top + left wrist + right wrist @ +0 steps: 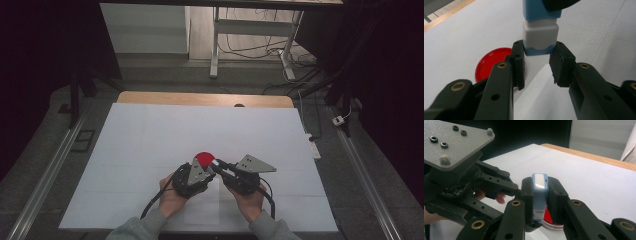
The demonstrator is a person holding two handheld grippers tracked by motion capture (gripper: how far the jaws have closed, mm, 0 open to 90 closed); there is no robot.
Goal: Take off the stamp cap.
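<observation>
A small blue-and-white block-shaped case (540, 32) hangs between both grippers, just above the white sheet. My left gripper (539, 50) is shut on its white end, the pads pressing on the blue rim there. My right gripper (539, 187) is shut on its blue end (538, 197). In the high view the left gripper (210, 169) and right gripper (219, 165) meet tip to tip near the table's front middle, and the case is hidden between them. A flat red lid (204, 159) lies on the sheet right under the jaws, also seen as the red lid (490, 63).
A white sheet (150, 135) covers most of the wooden table (200, 98). The person's hands and grey sleeves come in at the front edge. Beyond the table stand a desk frame (215, 45) and loose cables on the floor.
</observation>
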